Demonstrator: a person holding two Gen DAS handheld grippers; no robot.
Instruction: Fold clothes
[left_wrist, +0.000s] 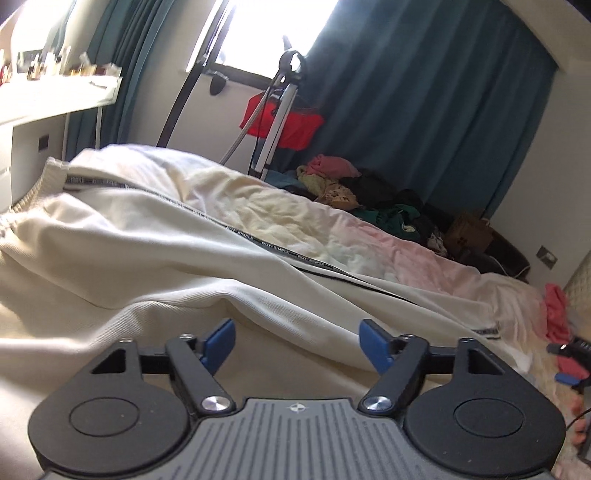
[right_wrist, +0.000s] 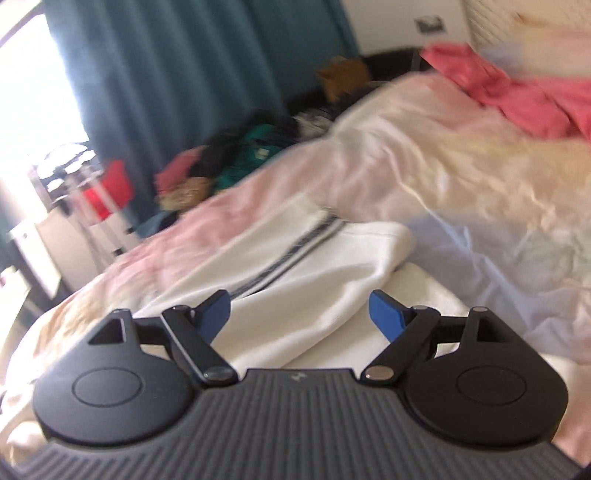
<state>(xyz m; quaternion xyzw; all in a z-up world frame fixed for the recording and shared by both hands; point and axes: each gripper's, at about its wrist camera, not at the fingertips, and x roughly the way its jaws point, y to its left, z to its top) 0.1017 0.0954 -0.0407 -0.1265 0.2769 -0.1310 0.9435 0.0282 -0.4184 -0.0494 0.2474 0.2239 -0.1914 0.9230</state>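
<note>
On bed (left_wrist: 424, 266): cream trousers (left_wrist: 166, 236).

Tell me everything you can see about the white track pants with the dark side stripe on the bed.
The white track pants look like ribbed knit, with a gathered elastic waistband at the left in the left wrist view. A dark printed stripe runs down the side seam to the hem. They lie rumpled and partly folded on the bedsheet, one layer over another. The left gripper and right gripper are both close over the fabric, jaws open, gripping nothing.
</note>
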